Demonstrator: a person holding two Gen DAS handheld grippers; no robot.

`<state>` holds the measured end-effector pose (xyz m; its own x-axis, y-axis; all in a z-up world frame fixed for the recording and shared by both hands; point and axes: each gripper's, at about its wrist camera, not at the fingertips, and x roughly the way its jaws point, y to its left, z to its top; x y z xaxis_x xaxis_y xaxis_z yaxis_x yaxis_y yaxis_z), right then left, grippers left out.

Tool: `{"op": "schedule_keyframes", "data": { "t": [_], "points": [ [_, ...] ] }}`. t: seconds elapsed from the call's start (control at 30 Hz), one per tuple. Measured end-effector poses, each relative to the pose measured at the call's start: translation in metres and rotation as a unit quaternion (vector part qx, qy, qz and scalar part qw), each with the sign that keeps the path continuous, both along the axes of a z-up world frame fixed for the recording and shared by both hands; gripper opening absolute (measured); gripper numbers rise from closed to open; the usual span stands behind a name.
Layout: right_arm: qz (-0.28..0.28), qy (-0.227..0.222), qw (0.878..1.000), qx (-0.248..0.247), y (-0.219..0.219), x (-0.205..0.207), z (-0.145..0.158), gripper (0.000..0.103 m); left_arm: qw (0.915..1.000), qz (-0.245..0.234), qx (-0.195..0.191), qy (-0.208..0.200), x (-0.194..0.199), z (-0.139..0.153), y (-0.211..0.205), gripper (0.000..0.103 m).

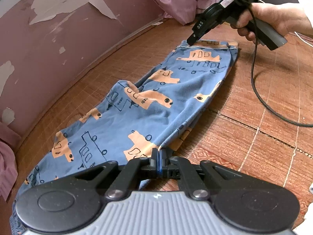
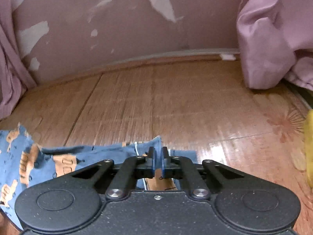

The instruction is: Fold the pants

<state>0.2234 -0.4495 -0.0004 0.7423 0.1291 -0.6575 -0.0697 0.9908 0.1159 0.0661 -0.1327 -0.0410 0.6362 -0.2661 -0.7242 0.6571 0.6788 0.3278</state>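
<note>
Blue pants | left gripper clamped | right gripper clamped, marked "DAS"

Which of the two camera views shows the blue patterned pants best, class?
The left wrist view: the blue patterned pants lie almost full length on the wooden surface, held by the left gripper and right gripper. The right wrist view shows only a bunched end in the right gripper.

Pants: blue, orange vehicle print, dark outlines. Mat: reddish-brown, woven pattern. Far wall: mauve, pale patches. Far-right cloth: pink; right-edge object possibly yellow.
</note>
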Motion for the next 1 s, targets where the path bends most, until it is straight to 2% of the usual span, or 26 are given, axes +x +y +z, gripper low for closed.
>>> {"op": "schedule_keyframes", "data": {
  "t": [0.07, 0.2, 0.27, 0.4, 0.47, 0.53, 0.6, 0.87, 0.93, 1.0],
  "points": [
    [-0.015, -0.021, 1.0, -0.001, -0.002, -0.012, 0.014, 0.005, 1.0, 0.003, -0.007, -0.005, 0.0, 0.003, 0.001, 0.001],
    [-0.057, -0.054, 0.996, -0.046, -0.001, -0.038, 0.04, 0.005, 0.9999, 0.002, -0.009, -0.011, 0.0, 0.006, 0.0, 0.001],
    [-0.074, -0.036, 0.995, -0.056, -0.001, -0.046, 0.036, 0.005, 0.9999, 0.0, -0.005, -0.01, 0.001, 0.004, -0.001, 0.001],
    [-0.076, 0.018, 0.994, -0.083, -0.006, -0.043, -0.003, 0.005, 1.0, -0.001, 0.003, 0.002, 0.004, -0.003, -0.003, 0.003],
    [-0.085, 0.019, 0.994, -0.068, -0.009, -0.044, -0.003, 0.005, 0.9999, -0.006, 0.011, -0.005, 0.003, -0.005, -0.005, 0.008],
    [-0.088, 0.001, 0.993, -0.078, -0.007, -0.045, 0.003, 0.006, 0.9998, -0.011, 0.012, -0.009, 0.002, -0.005, -0.003, 0.016],
    [-0.081, -0.025, 0.992, -0.097, -0.002, -0.045, 0.005, 0.005, 0.9999, -0.006, 0.007, -0.008, 0.002, -0.005, 0.0, 0.02],
    [-0.046, -0.129, 0.981, -0.139, 0.016, -0.047, 0.027, 0.005, 1.0, 0.008, -0.001, 0.0, -0.001, -0.005, 0.013, 0.02],
    [-0.044, -0.116, 0.98, -0.157, 0.019, -0.04, 0.025, 0.005, 1.0, 0.007, 0.001, -0.001, -0.003, -0.006, 0.012, 0.022],
    [-0.049, -0.076, 0.984, -0.157, 0.014, -0.03, 0.012, 0.005, 1.0, 0.007, 0.004, -0.005, -0.005, -0.006, 0.01, 0.025]
  ]
}}
